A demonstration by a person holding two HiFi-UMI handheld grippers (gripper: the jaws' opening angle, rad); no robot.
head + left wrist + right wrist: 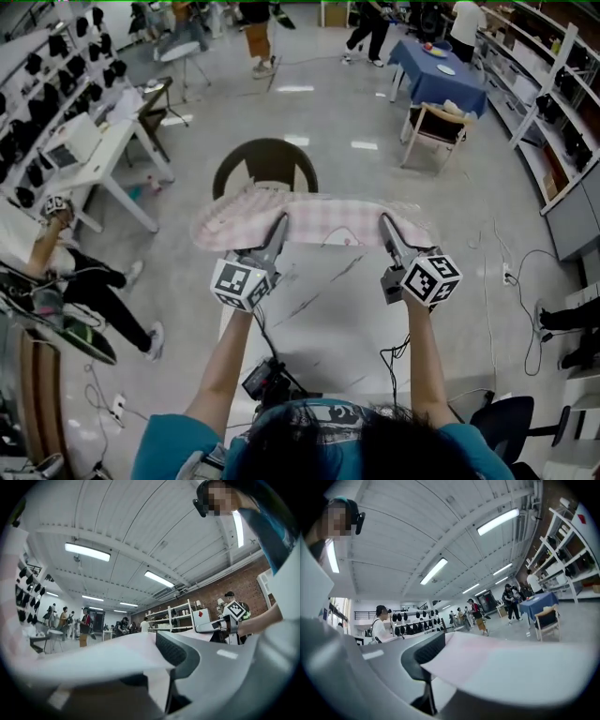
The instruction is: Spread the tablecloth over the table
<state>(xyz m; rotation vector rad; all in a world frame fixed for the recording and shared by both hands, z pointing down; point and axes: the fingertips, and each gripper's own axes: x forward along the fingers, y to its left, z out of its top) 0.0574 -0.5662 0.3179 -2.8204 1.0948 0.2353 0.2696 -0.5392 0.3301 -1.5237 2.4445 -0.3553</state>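
Note:
A pink checked tablecloth (323, 221) hangs bunched in a band above the far edge of the white table (328, 328). My left gripper (278, 225) is shut on the cloth's near hem at the left, my right gripper (386, 225) on the hem at the right. In the left gripper view the pale cloth (93, 658) runs between the jaws beside the dark pad (171, 649) of the left gripper (157, 670). In the right gripper view the cloth (511, 660) lies across the jaws of the right gripper (440, 672), against its ribbed pad (427, 652). The rest of the tabletop lies bare.
A dark round-backed chair (265, 165) stands just past the table's far edge. A white desk (103, 155) and a seated person (80, 272) are at the left. A blue-covered table (441, 80) and a wooden chair (437, 127) stand at the back right. Cables (520, 277) trail on the floor.

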